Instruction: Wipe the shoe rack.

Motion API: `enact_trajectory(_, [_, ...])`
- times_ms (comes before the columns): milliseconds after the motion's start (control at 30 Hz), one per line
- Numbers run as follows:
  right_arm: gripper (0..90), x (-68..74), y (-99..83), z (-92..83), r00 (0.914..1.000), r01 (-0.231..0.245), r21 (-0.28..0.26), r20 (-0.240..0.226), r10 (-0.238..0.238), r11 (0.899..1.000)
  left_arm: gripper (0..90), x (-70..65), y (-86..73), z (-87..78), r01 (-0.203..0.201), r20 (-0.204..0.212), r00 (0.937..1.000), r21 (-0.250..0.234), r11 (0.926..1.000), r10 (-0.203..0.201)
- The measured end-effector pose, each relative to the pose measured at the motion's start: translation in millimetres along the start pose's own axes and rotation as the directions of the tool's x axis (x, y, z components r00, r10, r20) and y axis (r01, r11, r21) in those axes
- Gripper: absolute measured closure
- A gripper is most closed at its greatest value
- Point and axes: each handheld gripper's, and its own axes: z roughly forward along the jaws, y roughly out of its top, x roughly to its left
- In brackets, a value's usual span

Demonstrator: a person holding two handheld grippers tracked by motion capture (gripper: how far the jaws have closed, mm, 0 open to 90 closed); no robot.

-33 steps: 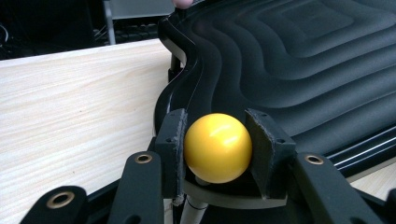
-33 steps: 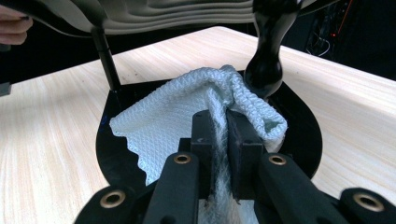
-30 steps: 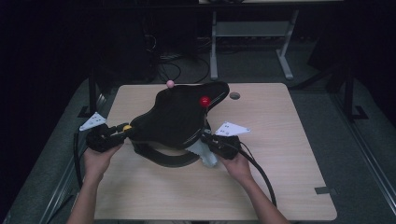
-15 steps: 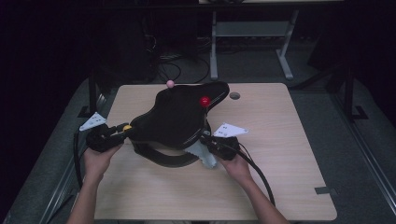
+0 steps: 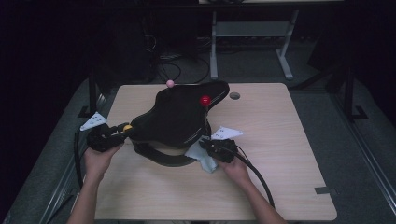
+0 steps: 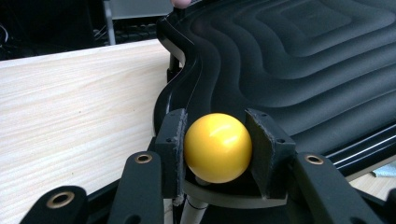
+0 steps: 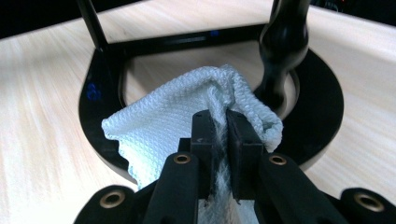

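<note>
**Inspector:** Starting with the left side: the left gripper [image 6: 218, 154] had its jaws pinched on a yellow ball knob [image 6: 218, 147], one pad on each flank, at the near left corner of the black contoured board [image 5: 180, 116]. The high view put that knob [image 5: 127, 127] at the board's left tip, just off the table [image 5: 289, 140] edge side.

**Assessor:** And the right?

**Inspector:** The right gripper [image 7: 219, 126] had its jaws pressed together on a fold of the light blue cloth [image 7: 173, 126]. The cloth hung over the black ring base [image 7: 322, 107] beneath the board, close beside a black upright post [image 7: 284, 51]. From above, the cloth [image 5: 201, 156] lay at the base's near right edge.

**Assessor:** Risks?

**Inspector:** Three were judged likely. First, the grip on the ball was round on flat pads; any twist of the wrist could roll the knob out, and the board would then tip on its mount. Second, the cloth was held by a thin gather only; dragging it hard against the ring or round the post could pull it free or snag it. Third, the board carried a red ball [image 5: 205, 100] and a pink ball [image 5: 170, 83] at its far edge; a jolt from wiping underneath could shake the board about.

**Assessor:** Contact between cloth and post?

**Inspector:** It could not be told from the pictures.
</note>
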Motion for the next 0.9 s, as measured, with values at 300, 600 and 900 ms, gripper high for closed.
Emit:
enact_trajectory(300, [81.7,0.1,-3.4,7.5,0.9999,-0.003,0.039,0.011,0.003,0.999,59.9,0.4,0.3,0.4,0.000,0.001,1.0000,0.000,1.0000,0.000])
enact_trajectory(600, [81.7,2.2,-4.1,13.1,0.9999,-0.011,0.047,0.011,0.011,0.999,59.9,0.1,0.2,0.6,-0.002,0.000,1.0000,0.001,1.0000,0.002])
enact_trajectory(900, [81.6,0.6,-3.8,17.2,0.9998,-0.008,0.073,-0.015,0.009,0.997,60.0,0.3,0.3,1.0,-0.004,0.008,1.0000,0.002,1.0000,0.004])
